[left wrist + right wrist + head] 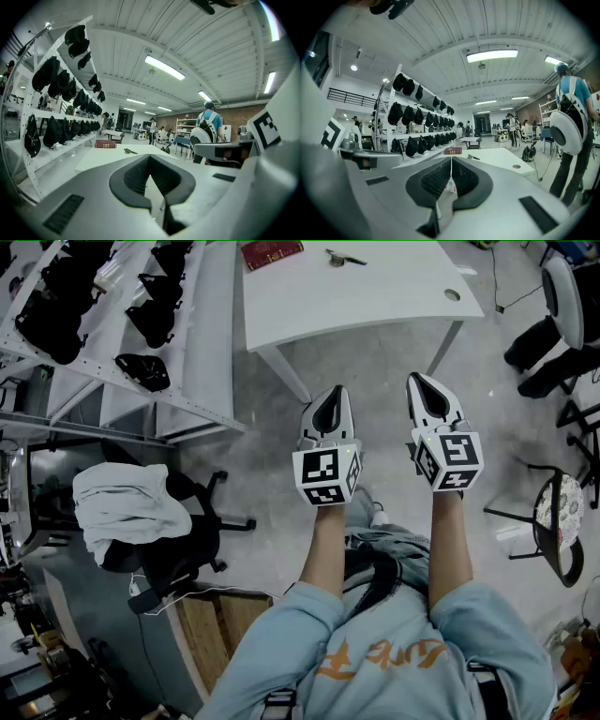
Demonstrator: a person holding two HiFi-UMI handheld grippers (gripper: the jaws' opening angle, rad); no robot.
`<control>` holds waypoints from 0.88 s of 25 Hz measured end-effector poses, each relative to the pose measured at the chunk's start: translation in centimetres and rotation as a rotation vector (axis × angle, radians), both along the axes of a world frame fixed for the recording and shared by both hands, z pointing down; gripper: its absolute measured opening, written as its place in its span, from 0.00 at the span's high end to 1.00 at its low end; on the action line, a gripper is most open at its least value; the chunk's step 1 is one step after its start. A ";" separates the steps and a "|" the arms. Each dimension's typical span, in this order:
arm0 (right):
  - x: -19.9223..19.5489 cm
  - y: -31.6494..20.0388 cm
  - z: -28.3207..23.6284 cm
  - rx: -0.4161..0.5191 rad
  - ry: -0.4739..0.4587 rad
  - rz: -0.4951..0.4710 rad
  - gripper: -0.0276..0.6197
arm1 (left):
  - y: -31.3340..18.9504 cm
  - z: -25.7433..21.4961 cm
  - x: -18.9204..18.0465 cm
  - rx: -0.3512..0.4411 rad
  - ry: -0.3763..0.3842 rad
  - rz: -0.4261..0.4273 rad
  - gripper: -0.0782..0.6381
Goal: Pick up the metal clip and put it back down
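Note:
The metal clip [345, 257] lies on the white table [375, 296] far ahead of me, next to a dark red book [272, 252]. Both grippers hang in the air well short of the table, over the grey floor. My left gripper [328, 397] is shut with nothing in it, and my right gripper [422, 382] is shut and empty too. In the left gripper view the clip [131, 151] shows small beyond the closed jaw tips [150, 157]. The right gripper view shows the clip [473, 157] just past the closed tips [451, 159].
White shelving with several black caps [112, 324] runs along the left. An office chair draped with white cloth [131, 507] stands at lower left. Black chairs [553, 324] and a round stool [561, 521] are at the right. A person with a backpack [572, 117] stands nearby.

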State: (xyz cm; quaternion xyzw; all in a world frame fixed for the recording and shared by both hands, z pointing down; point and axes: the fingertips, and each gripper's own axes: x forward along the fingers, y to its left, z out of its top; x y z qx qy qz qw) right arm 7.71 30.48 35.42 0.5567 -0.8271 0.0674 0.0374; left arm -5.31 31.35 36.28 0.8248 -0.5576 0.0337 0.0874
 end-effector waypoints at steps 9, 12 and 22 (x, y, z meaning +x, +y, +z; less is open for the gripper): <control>-5.0 -8.6 -0.6 0.022 -0.034 -0.010 0.91 | -8.6 0.3 -5.3 -0.009 0.035 -0.020 0.86; -6.6 -12.0 -0.1 -0.006 0.002 -0.005 0.91 | -11.9 0.6 -7.2 -0.018 0.067 -0.040 0.86; -12.2 -18.5 -0.8 -0.024 0.077 -0.038 0.91 | -18.1 1.0 -13.9 -0.035 0.157 -0.113 0.86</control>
